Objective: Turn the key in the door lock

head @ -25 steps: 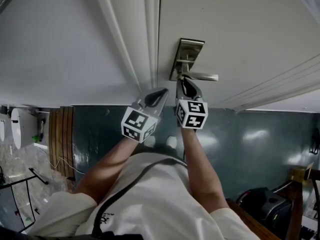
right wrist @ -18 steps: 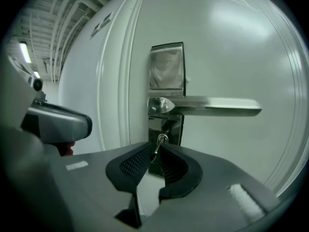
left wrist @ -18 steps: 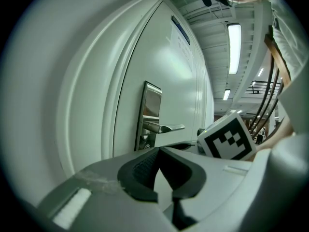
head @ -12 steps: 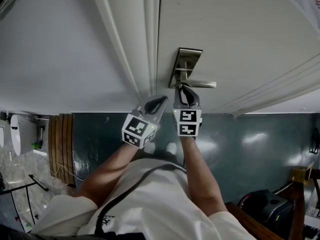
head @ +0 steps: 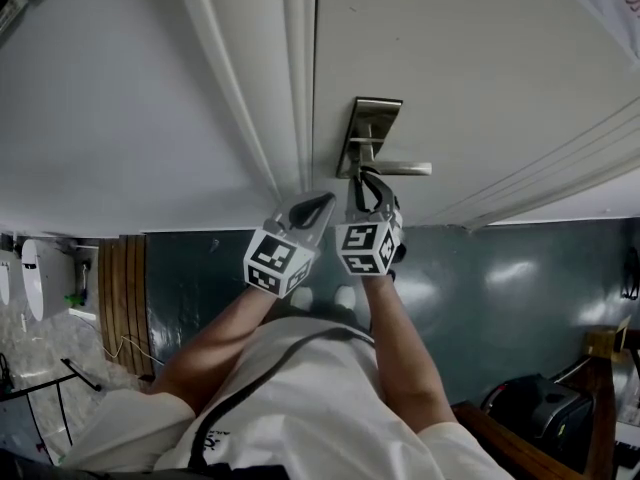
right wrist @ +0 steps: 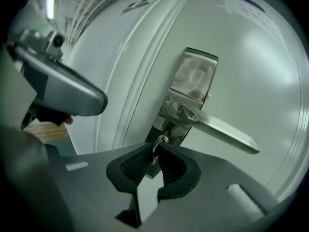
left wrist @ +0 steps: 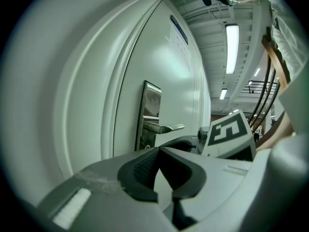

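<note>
A steel lock plate point(head: 372, 116) with a lever handle point(head: 405, 168) is on the white door point(head: 470, 58). My right gripper point(head: 365, 176) is at the keyhole below the handle. In the right gripper view a small silver key point(right wrist: 156, 148) sticks out of the plate point(right wrist: 193, 81) under the handle point(right wrist: 222, 129). The right gripper point(right wrist: 155, 151) has its jaws closing on the key's head, with the pads against it. My left gripper point(head: 322, 200) hangs just left of it, shut and holding nothing, off the door. In the left gripper view, the left gripper point(left wrist: 159, 150) points past the plate point(left wrist: 150, 105).
The door frame moulding point(head: 290, 88) runs just left of the lock. Dark green floor point(head: 480, 278) lies below the door. A wooden slatted piece point(head: 120, 268) stands at the left and a black bag point(head: 530, 408) at the lower right. The person's arms and white shirt point(head: 320, 398) fill the foreground.
The right gripper has rolled about its own axis at the keyhole, so its marker cube shows a different face. It stayed in place. The left gripper has not moved.
</note>
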A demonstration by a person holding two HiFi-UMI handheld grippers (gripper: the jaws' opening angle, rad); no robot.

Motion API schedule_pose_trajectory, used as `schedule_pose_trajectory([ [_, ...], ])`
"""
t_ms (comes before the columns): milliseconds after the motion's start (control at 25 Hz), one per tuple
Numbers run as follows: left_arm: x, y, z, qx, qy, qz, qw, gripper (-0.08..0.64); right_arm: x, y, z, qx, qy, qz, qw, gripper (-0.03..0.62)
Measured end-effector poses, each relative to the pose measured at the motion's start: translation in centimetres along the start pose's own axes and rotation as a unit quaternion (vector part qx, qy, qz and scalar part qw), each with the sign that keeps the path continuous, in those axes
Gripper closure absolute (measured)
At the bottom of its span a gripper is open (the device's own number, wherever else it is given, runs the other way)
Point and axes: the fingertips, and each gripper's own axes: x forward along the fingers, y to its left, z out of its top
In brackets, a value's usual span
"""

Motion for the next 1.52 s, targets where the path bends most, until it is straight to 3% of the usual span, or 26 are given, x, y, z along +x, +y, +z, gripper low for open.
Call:
schedule_pose_trajectory([
  [280,-0.1,0.1,0.3,0.005,-0.003,-0.005,1.0,0.555,0.0,0.2,0.0,-0.079,0.007,-0.008,0.997,0.545],
  [600,0.0,-0.1,0.1,0.011,0.002,-0.014,0.9998,0.555,0.0,0.7,-0.1,-0.189,0.014,-0.012,0.982,0.541],
  [760,0.0,-0.3,0.2,0.014,0.002,-0.017,0.9997,0.555,-0.1,1.0,-0.3,-0.253,0.017,-0.006,0.967,0.537],
  [960,0.0,-0.4,0.2,0.015,0.003,-0.017,0.9998,0.555,-0.1,1.4,-0.6,-0.338,0.024,0.005,0.941,0.534],
  [1080,0.0,-0.6,0.0,0.014,0.003,-0.015,0.9998,0.555,0.0,1.4,-0.7,-0.359,0.025,0.006,0.933,0.534],
  [1160,-0.1,-0.6,0.0,0.013,0.003,-0.012,0.9998,0.555,0.0,1.4,-0.7,-0.356,0.024,0.007,0.934,0.534],
  [1520,-0.3,-0.4,0.3,0.012,0.001,0.007,0.9999,0.555,-0.4,0.9,-0.5,-0.273,0.007,0.014,0.962,0.529],
])
